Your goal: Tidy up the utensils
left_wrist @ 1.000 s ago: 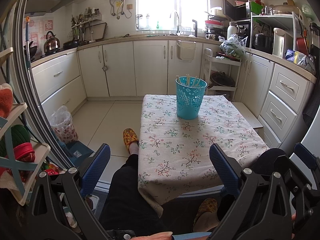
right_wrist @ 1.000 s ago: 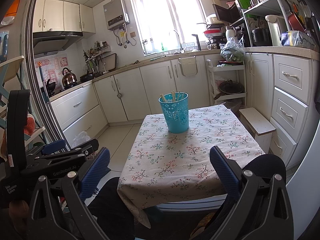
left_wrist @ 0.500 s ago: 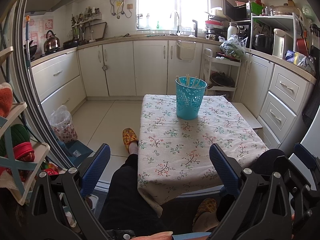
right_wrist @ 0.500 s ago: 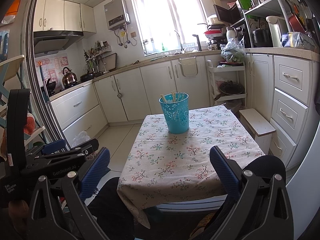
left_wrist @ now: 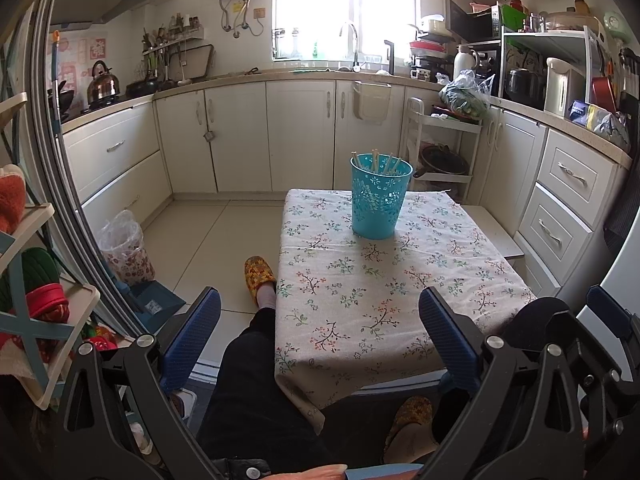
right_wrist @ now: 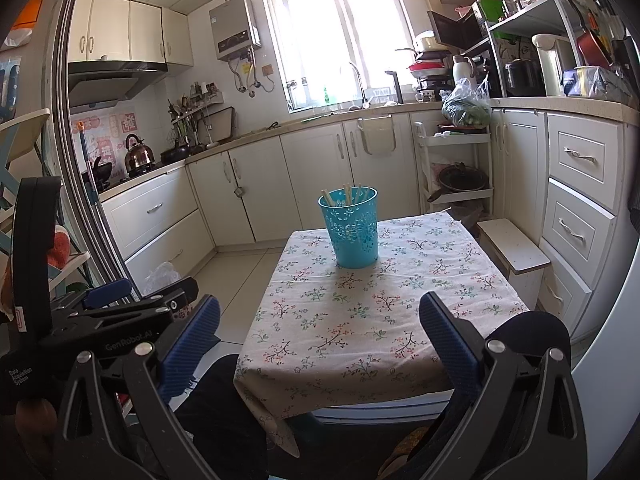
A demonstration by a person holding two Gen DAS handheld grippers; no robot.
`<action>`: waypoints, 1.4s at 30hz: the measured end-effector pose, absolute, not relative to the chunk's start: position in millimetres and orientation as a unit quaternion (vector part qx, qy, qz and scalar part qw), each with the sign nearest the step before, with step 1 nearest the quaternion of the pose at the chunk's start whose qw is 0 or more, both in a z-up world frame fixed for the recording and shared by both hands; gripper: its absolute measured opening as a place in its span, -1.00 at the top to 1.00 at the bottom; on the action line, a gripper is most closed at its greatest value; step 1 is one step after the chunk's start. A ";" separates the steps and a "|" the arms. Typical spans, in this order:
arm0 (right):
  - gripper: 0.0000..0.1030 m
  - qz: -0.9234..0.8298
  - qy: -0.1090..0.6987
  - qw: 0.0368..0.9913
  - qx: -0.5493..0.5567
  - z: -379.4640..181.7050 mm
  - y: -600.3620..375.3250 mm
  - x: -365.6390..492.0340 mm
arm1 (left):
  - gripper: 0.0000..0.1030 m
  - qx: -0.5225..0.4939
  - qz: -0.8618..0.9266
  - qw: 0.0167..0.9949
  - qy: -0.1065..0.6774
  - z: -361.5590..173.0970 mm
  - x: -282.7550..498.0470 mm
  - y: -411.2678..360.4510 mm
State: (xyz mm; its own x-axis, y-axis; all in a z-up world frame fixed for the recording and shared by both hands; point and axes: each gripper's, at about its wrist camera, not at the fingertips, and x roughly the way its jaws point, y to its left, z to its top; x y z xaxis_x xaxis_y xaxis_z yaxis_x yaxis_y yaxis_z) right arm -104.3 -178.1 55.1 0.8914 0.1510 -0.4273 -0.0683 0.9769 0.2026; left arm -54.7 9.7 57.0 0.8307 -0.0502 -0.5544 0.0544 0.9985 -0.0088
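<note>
Blue ribbed pads line the fingers (left_wrist: 192,340) of my left gripper (left_wrist: 320,336), spread wide and holding nothing, low at 6 o'clock in its own view over the near edge of the tabletop (left_wrist: 400,304). My right gripper (right_wrist: 320,340) is likewise spread wide and empty. In the right wrist view I see the left gripper's body at 8 o'clock, and I can read "GenRobot.AI" (right_wrist: 129,341) on its black arm and "Data Acquisition System" (right_wrist: 18,374) in small white print nearer the handle. Below the grippers I see the person's dark trouser leg (left_wrist: 256,376), with a yellow patterned slipper (left_wrist: 259,274) on the floor at the tabletop's left side. The tabletop wears a cream cloth printed with small flower sprigs. Farther on, at 12 o'clock, a turquoise cut-out basket (left_wrist: 380,196) stands upright on the cloth toward its far edge, well apart from both grippers. Pale chopsticks (left_wrist: 375,161) stand inside it, tips showing above the rim. On the far wall at 10 o'clock in the right wrist view hang red-and-white posters with Chinese characters (right_wrist: 102,136); I cannot read them.
</note>
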 end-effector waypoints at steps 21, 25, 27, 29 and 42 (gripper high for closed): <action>-0.85 0.057 0.225 0.968 0.091 53.6 -176.5 -106.8 | -0.85 0.004 -0.027 0.957 0.289 55.6 -55.1 8.1; -0.85 0.056 0.224 0.969 0.091 52.9 -176.6 -108.5 | -0.85 0.003 -0.028 0.957 0.289 55.5 -55.0 7.7; -0.85 0.057 0.224 0.969 0.091 52.8 -176.5 -108.6 | -0.85 0.003 -0.027 0.957 0.289 55.5 -55.9 8.5; -0.85 0.057 0.224 0.969 0.091 53.1 -176.5 -108.1 | -0.85 0.003 -0.027 0.957 0.289 55.4 -55.7 8.2; -0.85 0.057 0.223 0.969 0.089 50.9 -174.9 -111.3 | -0.85 0.002 -0.028 0.957 0.290 54.9 -55.7 7.8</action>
